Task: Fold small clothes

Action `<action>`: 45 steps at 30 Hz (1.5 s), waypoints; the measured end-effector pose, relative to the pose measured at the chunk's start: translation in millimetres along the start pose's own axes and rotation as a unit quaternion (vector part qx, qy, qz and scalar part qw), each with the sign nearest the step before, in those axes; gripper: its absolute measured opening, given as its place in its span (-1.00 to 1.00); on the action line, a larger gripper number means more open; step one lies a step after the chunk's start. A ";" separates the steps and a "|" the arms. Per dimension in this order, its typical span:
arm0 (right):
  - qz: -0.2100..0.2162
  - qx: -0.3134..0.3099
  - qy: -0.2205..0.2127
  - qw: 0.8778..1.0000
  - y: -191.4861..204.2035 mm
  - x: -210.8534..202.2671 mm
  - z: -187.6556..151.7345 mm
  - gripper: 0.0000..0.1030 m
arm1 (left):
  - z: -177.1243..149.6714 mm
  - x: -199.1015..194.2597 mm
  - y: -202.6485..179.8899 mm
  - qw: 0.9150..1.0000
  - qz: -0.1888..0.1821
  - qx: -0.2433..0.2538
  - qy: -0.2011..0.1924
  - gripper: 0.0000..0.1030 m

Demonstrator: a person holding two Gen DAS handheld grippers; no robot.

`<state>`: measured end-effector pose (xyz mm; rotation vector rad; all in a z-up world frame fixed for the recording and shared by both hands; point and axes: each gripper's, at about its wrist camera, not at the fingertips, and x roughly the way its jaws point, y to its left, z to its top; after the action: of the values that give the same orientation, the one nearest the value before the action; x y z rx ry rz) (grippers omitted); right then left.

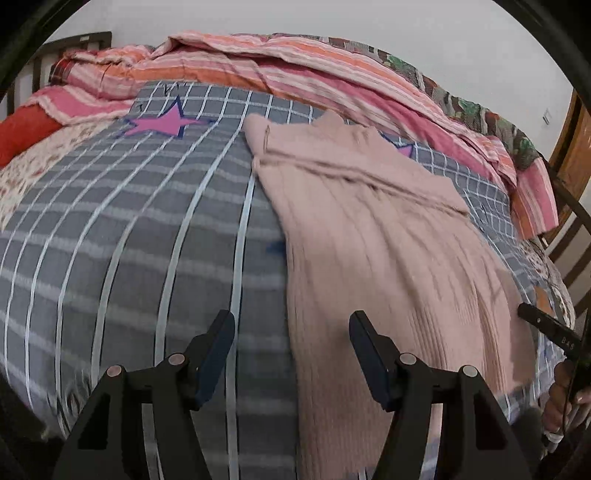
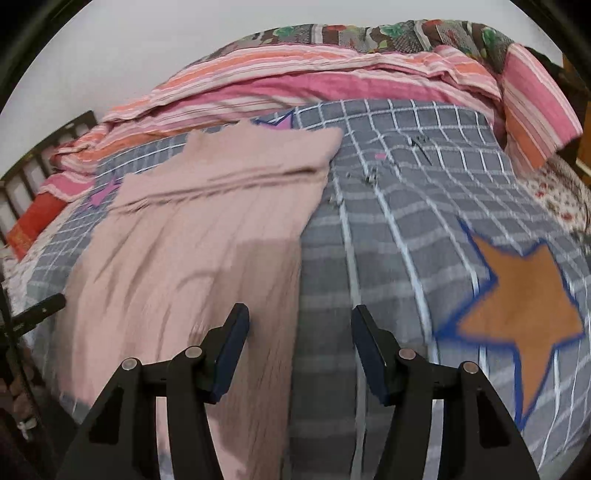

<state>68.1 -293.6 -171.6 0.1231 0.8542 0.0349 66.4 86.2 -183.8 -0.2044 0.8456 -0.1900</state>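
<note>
On bed [image 1: 122, 236], pink ribbed garment [image 1: 369, 236] lies flat w/ far end folded over, betw. both tools. Left tool [image 1: 291, 350] and right tool [image 2: 299, 347] spread wide, empty. Looks soft, light, limp — likely best pinched at near hem corners.

A grey checked bedsheet [image 1: 147, 229] with white grid lines covers the bed. On it, a pink star patch [image 1: 162, 123] lies toward the far side and an orange star patch [image 2: 517, 317] with blue edging nearer. Behind the sheet, a pink-and-orange striped quilt [image 1: 295, 70] is bunched along the white wall [image 1: 369, 18]. A red pillow [image 1: 22, 133] sits beside the quilt's end.
</note>
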 end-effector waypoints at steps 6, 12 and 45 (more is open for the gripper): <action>0.019 -0.007 0.000 1.000 5.9 -22.5 -45.1 -0.15 | -37.0 -4.6 1.8 1.000 0.003 -0.015 0.013 0.21; 0.029 0.003 0.012 1.000 18.2 -13.1 -55.5 -0.30 | -38.1 0.2 -8.4 1.000 0.008 -0.028 0.008 -0.22; 0.053 0.015 0.038 0.998 8.6 -15.0 -75.0 -0.64 | -59.5 -11.7 -5.9 0.997 -0.053 -0.035 0.043 -0.51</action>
<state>1.9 -279.2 -208.1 0.1955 0.9235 0.1272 13.3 77.3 -212.3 -0.3089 0.9286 -0.2709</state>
